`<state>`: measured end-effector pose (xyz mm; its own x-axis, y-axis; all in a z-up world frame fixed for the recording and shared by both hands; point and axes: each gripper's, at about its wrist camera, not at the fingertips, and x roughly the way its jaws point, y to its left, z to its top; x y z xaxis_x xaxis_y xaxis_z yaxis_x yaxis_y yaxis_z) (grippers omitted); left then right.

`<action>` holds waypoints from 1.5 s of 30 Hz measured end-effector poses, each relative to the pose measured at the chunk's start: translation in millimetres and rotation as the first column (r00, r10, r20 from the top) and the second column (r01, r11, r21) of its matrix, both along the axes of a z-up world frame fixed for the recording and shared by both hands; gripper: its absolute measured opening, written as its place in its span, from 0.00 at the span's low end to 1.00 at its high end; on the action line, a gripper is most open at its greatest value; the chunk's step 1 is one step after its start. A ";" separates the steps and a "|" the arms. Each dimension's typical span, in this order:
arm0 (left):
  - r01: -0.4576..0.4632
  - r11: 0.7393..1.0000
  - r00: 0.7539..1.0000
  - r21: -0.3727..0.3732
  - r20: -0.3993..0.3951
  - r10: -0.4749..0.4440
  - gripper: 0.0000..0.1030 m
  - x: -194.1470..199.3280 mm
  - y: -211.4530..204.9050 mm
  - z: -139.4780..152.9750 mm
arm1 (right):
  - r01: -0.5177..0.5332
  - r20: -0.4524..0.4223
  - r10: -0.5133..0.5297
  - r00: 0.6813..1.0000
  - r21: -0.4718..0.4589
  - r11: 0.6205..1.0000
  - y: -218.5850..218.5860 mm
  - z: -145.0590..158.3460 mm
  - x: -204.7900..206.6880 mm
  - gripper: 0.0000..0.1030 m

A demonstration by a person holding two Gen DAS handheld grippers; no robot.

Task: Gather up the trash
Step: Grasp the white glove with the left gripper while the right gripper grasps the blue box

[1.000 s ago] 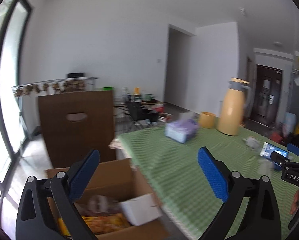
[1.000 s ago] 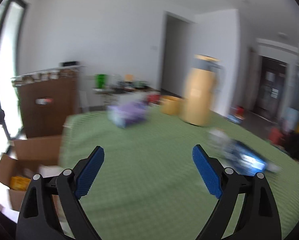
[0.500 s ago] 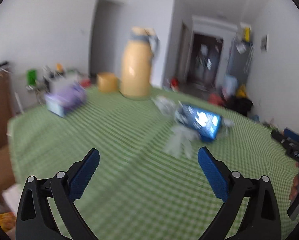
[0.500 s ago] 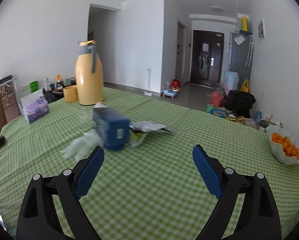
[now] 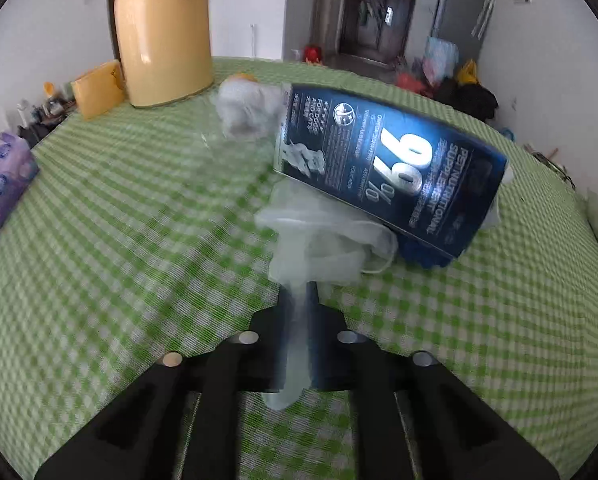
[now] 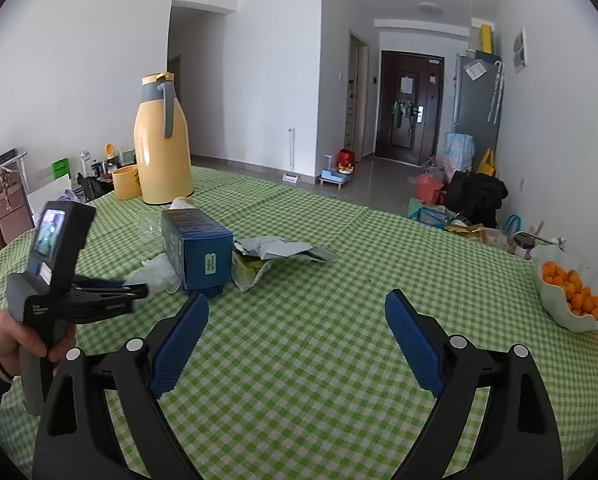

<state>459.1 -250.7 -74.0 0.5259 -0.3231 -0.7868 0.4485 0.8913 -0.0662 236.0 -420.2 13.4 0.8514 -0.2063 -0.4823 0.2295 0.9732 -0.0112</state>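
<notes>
On the green checked tablecloth point(image 6: 339, 380) lies a blue carton point(image 5: 387, 168), also seen as the blue carton point(image 6: 197, 252) in the right wrist view. A thin clear plastic glove point(image 5: 319, 240) lies against its near side. My left gripper point(image 5: 297, 292) has its jaws closing tight on the glove's near end, and a strip of it runs between the fingers. The right wrist view shows the left gripper point(image 6: 141, 291) at the glove point(image 6: 155, 274). A torn grey and green wrapper point(image 6: 267, 258) lies right of the carton. My right gripper point(image 6: 297, 302) hangs open over bare cloth, nothing between its fingers.
A tall yellow jug point(image 6: 163, 152) and a yellow cup point(image 6: 126, 182) stand behind the carton, with crumpled clear plastic point(image 5: 247, 108) near them. A purple tissue pack point(image 5: 3, 184) lies at the left edge. A bowl of small oranges point(image 6: 571, 300) sits at the far right.
My left gripper swung from the cardboard box beside the table across to the carton, dropped to the cloth and closed on the glove. The right gripper turned toward the carton, then held still, open.
</notes>
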 end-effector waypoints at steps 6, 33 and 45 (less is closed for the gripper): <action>0.050 0.998 0.997 -0.044 0.059 -0.048 0.00 -35.9 33.1 25.8 | -0.127 -0.035 0.132 0.991 0.124 0.984 10.2 -5.9 62.6 0.84; -0.113 0.974 0.945 -0.196 0.282 0.166 0.00 -168.7 210.7 138.8 | -0.158 -0.016 0.159 0.987 0.050 0.986 28.4 21.5 69.9 0.63; -0.145 0.959 0.940 -0.242 0.269 0.210 0.00 -195.5 229.3 143.4 | -0.104 -0.006 0.104 0.995 0.019 0.994 29.3 35.4 8.7 0.62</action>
<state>263.6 -21.5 69.4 0.7843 -0.3479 -0.5137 0.3127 0.9368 -0.1569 244.8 -390.9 48.8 0.8644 -0.1077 -0.4911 0.1268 0.9919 0.0057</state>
